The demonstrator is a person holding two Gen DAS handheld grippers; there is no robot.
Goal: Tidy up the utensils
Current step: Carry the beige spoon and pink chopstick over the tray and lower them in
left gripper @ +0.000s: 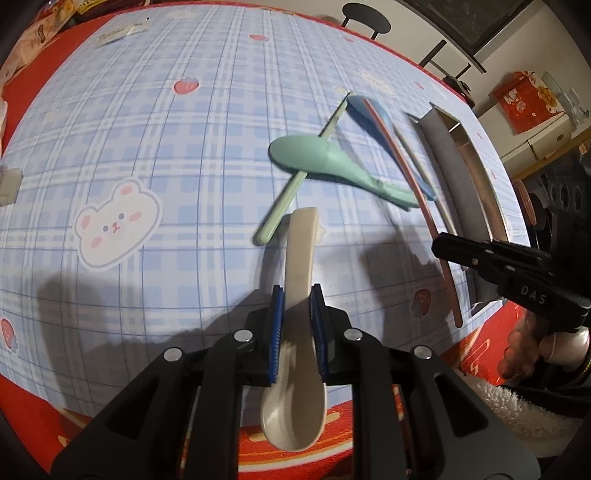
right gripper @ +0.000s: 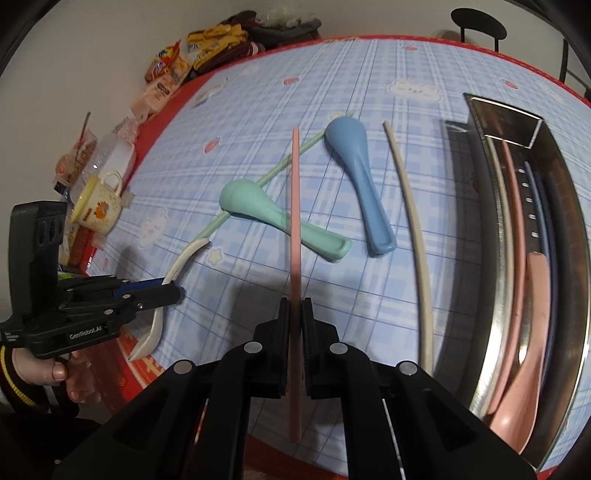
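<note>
My left gripper is shut on a white spoon, handle pointing away, bowl toward me; it also shows in the right wrist view. My right gripper is shut on a pink chopstick held above the cloth; it shows in the left wrist view too. A green spoon lies across a green chopstick. A blue spoon and a white chopstick lie to their right. A steel tray at the right holds a pink spoon and several chopsticks.
A blue checked cloth covers the red table. Snack packets, a yellow cup and a plastic box stand along the table's left edge. A black stool stands beyond the far edge.
</note>
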